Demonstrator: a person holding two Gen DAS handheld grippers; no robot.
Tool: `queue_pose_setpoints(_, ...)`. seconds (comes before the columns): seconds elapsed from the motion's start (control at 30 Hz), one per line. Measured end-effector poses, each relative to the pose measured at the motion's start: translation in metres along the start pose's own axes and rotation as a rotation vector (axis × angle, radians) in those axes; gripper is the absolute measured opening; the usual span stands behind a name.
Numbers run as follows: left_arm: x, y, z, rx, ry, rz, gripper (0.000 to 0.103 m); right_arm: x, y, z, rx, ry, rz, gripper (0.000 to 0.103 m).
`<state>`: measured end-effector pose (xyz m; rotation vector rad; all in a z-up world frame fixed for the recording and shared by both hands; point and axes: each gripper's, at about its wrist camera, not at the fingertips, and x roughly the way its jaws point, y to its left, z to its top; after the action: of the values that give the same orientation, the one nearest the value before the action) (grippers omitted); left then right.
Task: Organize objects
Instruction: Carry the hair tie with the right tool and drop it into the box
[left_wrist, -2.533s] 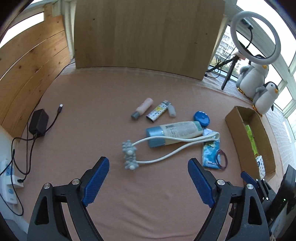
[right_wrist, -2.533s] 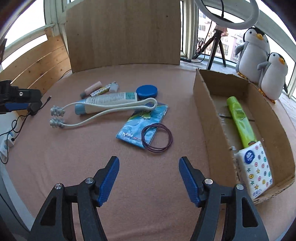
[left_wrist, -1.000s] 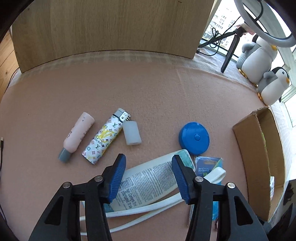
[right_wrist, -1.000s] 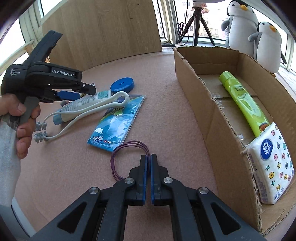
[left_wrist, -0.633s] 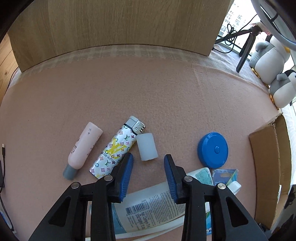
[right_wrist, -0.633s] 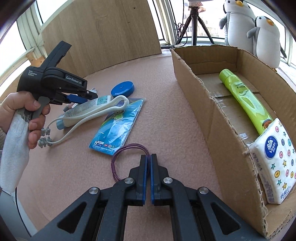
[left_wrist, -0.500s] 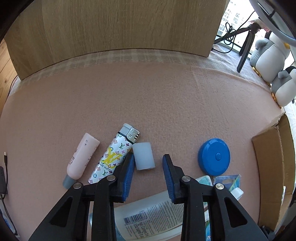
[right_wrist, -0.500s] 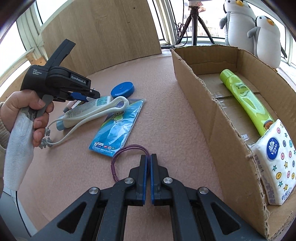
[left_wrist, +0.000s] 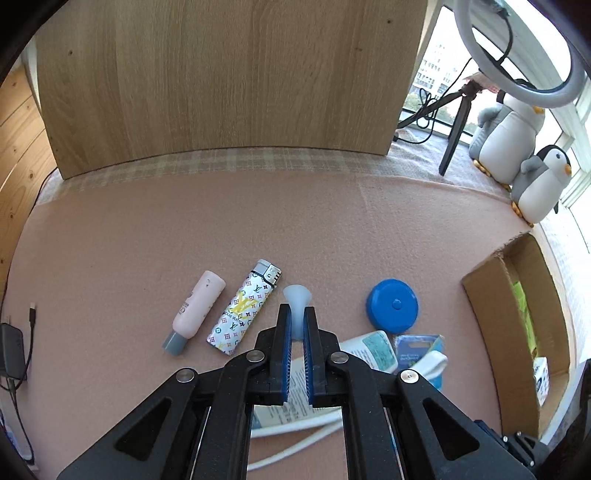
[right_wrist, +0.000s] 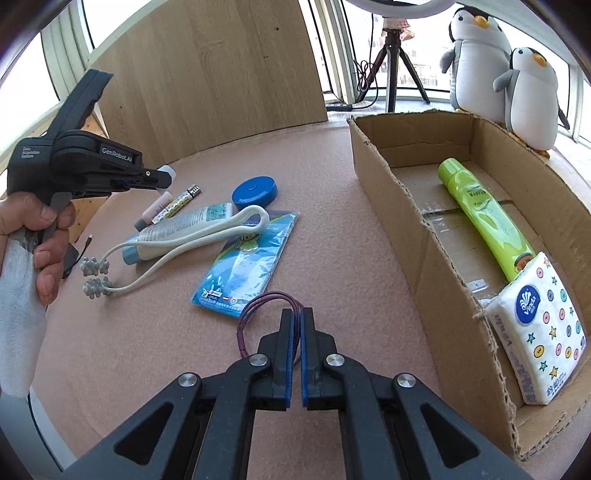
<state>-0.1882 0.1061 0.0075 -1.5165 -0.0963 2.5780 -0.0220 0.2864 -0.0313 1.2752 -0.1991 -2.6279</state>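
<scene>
Between left gripper (left_wrist: 296, 314) jaws — pale cap (left_wrist: 296, 295) clamped, lifted | right gripper (right_wrist: 296, 320) pinches purple band (right_wrist: 258, 306) — cardboard box (right_wrist: 413, 218) rightward, nearer the right gripper

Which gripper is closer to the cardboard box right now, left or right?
Right. The right gripper, shut on the purple hair ties, sits just beside the cardboard box; the left gripper holds a small white cap across the mat.

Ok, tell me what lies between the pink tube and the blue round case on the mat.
In the left wrist view, the patterned lighter lies beside the pink tube; then the translucent cap, clamped in the left gripper, before the blue round case.
</scene>
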Motion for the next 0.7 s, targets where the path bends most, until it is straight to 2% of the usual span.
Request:
queue_pose_setpoints(0.17,-0.047,-0.005,-0.027,0.025,-0.047,-0.03,0.005,-0.021,0.01,0.005,-0.031,-0.031,-0.015,0.003)
queue_pose_setpoints(0.4,-0.101,-0.004,-0.081,0.024,-0.046,-0.074,0.005,-0.062,0.024,0.011,-0.068,-0.09,-0.047,0.003)
queue_pose_setpoints(0.7,-0.155,-0.008,-0.106,0.033,-0.109,-0.082,0.005,-0.105,0.052,0.034,-0.131,-0.188,-0.044,0.003)
